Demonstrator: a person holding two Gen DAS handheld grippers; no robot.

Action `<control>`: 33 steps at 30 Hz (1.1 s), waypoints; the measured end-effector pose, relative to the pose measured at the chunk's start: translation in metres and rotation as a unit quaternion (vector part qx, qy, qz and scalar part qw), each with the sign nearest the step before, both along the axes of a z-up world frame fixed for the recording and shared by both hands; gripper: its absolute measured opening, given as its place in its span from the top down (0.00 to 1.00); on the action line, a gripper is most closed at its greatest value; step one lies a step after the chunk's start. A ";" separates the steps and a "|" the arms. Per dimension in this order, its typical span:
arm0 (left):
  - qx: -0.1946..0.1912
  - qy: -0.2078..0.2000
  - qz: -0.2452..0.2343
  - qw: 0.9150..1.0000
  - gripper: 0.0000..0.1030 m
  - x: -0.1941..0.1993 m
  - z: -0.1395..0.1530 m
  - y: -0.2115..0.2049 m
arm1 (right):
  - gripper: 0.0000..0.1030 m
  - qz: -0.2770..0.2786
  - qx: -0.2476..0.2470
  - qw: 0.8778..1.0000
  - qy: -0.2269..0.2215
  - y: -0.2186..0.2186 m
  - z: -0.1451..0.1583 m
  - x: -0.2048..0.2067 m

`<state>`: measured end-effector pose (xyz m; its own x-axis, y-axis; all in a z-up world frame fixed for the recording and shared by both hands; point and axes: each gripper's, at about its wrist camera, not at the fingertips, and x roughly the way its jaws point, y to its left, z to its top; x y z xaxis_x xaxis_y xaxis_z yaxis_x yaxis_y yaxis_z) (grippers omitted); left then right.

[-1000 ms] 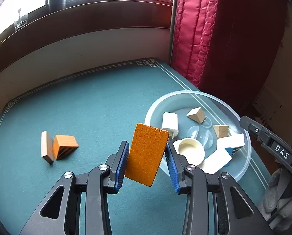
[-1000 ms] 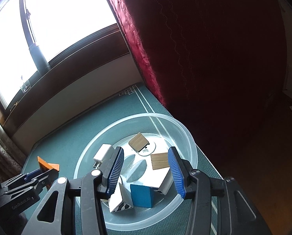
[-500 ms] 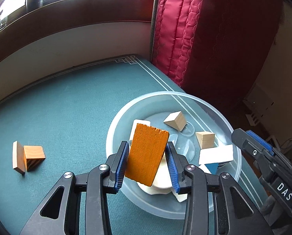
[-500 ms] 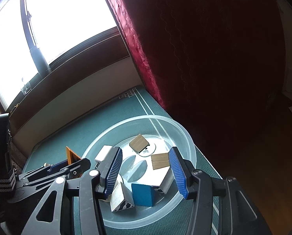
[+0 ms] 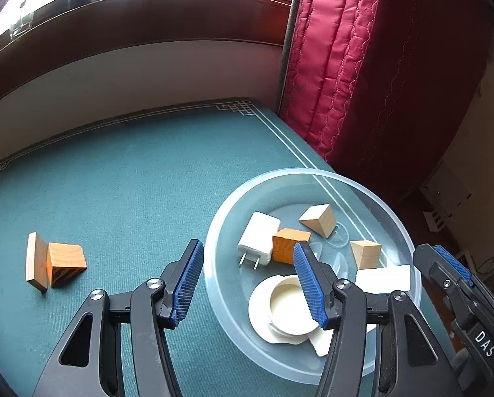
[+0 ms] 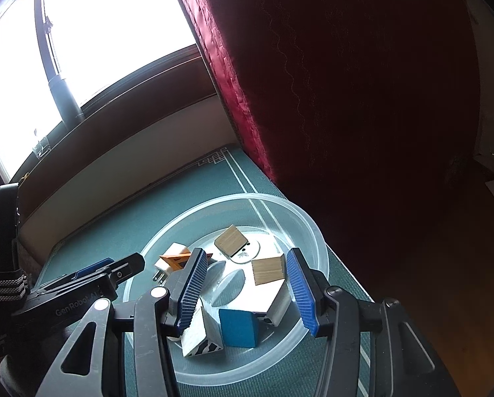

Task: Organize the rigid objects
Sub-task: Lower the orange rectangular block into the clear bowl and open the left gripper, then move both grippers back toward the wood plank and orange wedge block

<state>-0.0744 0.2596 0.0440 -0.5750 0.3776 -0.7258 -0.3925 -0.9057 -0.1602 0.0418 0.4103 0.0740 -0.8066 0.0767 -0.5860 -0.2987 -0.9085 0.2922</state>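
My left gripper (image 5: 247,248) hovers over the near left rim of the clear plastic bowl (image 5: 313,174). Its jaws are opening, with nothing pressed between them. The orange block (image 5: 288,246) lies in the bowl, leaning on the white charger (image 5: 258,236) just beyond the right fingertip. My right gripper (image 6: 246,258) hangs open and empty over the bowl (image 6: 313,225); in the left wrist view it shows at the bowl's right edge (image 5: 452,264). A thin wooden slab (image 5: 35,264) and an orange-grained wedge (image 5: 66,258) sit together on the green table at the left.
The bowl also holds two pale wooden wedges (image 5: 318,220) (image 5: 366,253), a white block (image 5: 382,278), a cream cup on a lid (image 5: 286,304), a blue block (image 6: 238,327) and a zebra-patterned block (image 6: 199,335). A red curtain (image 5: 363,82) hangs beside the table's right edge.
The left gripper carried the orange block over the bowl, spread its jaws and let go of it; the block now lies in the bowl against the charger. The right gripper stayed put.
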 end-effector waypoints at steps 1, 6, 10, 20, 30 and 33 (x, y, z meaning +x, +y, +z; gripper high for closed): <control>-0.005 0.002 0.003 1.000 0.44 0.001 -0.001 -0.002 | 0.48 0.001 0.001 1.000 0.000 0.000 0.000 0.000; -0.037 0.020 0.014 0.999 0.44 0.006 -0.002 -0.008 | 0.48 0.005 0.004 1.000 -0.003 -0.002 -0.003 -0.002; -0.049 0.026 0.022 0.998 0.44 0.008 -0.004 -0.017 | 0.48 0.010 0.009 1.000 -0.001 -0.006 -0.003 -0.002; -0.062 0.032 0.048 0.996 0.44 0.007 -0.007 -0.038 | 0.45 0.019 0.022 1.000 -0.007 -0.013 -0.006 -0.004; -0.062 0.032 0.073 0.995 0.44 0.003 -0.008 -0.067 | 0.44 0.020 0.038 0.999 -0.008 -0.019 -0.009 -0.004; -0.060 0.032 0.083 0.994 0.44 0.000 -0.006 -0.078 | 0.43 0.022 0.044 0.999 -0.007 -0.021 -0.010 -0.004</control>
